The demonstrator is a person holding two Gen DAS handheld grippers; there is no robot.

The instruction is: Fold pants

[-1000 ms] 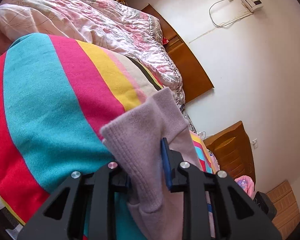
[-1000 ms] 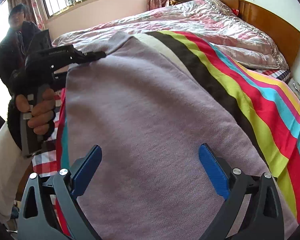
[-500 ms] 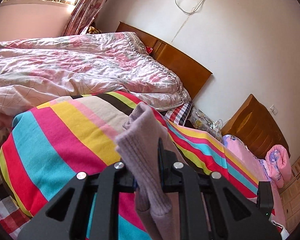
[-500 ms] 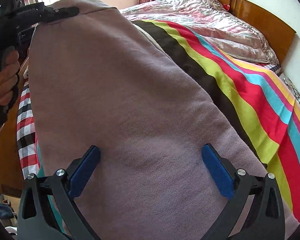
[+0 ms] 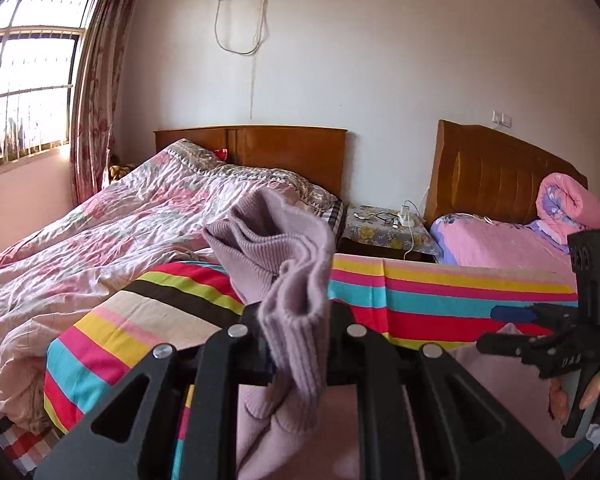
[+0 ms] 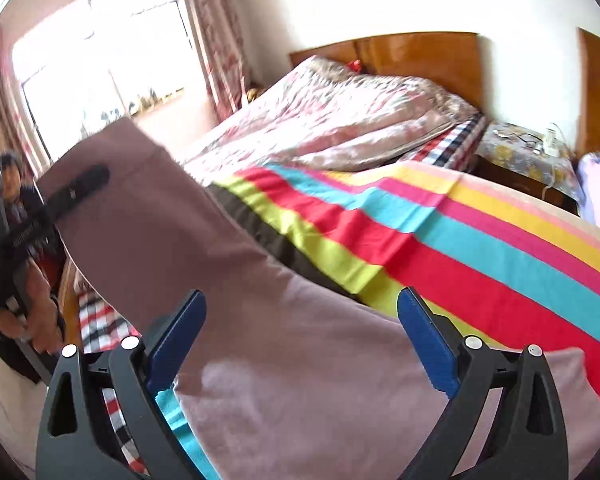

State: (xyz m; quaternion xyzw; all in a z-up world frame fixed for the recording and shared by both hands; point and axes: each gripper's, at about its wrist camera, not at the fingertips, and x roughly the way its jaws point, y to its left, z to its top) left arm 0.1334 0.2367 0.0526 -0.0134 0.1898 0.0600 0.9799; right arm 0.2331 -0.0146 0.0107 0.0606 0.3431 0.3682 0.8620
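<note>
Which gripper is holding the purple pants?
The left gripper: its jaws pinch the pants. The right gripper hangs wide open, nothing pinched.

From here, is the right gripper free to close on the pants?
Probably yes. The right gripper is open, its blue pads standing apart on either side of the pants, with nothing between them and the cloth. The left gripper holds the far end up, clear of it.
</note>
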